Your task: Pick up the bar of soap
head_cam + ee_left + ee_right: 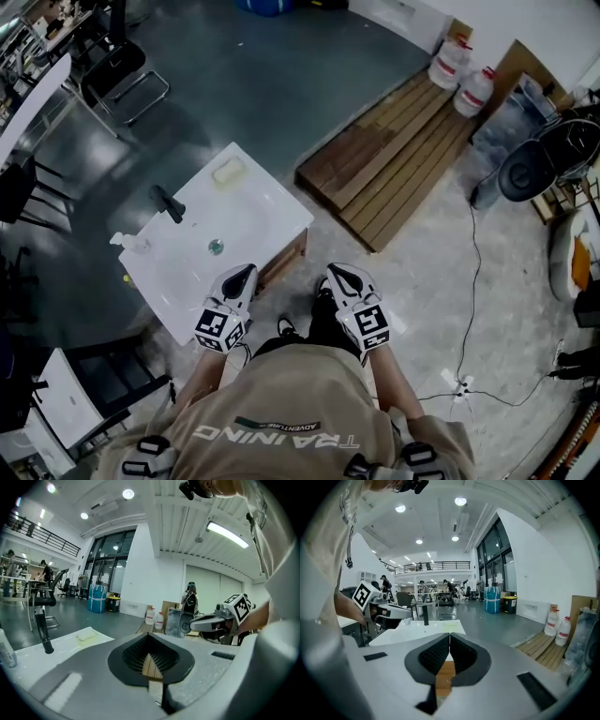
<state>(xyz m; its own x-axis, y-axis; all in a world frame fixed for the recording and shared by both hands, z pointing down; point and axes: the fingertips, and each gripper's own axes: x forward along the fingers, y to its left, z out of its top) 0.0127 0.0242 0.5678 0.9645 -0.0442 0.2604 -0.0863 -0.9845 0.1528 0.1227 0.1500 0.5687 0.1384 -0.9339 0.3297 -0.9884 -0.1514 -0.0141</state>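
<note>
1 bar of soap (228, 171), pale, lies flat on the far corner ledge of the white sink (272, 211). It sits clear of the bowl, probably so that it stays dry and within a washer's reach.

1 black tap (167, 202) stands near it on the adjoining ledge. 1 pump bottle (131, 243) stands at the next corner.

1 drain (216, 247) lies in the bowl, between the soap and the person.

2 claws are held low and side by side in front of the person's body, which looks like a carrying posture before any reach.
- Left claw (246, 272): clenched tip to tip, nothing between the jaws, over the sink's near rim.
- Right claw (335, 272): jaws pressed together, empty, beyond the sink's near-right edge.

The soap is well apart from both claws, across the bowl. It is ahead and to the left of the left claw, the nearer of the 2. Either claw's jaws would have to part before a grasp.
</note>
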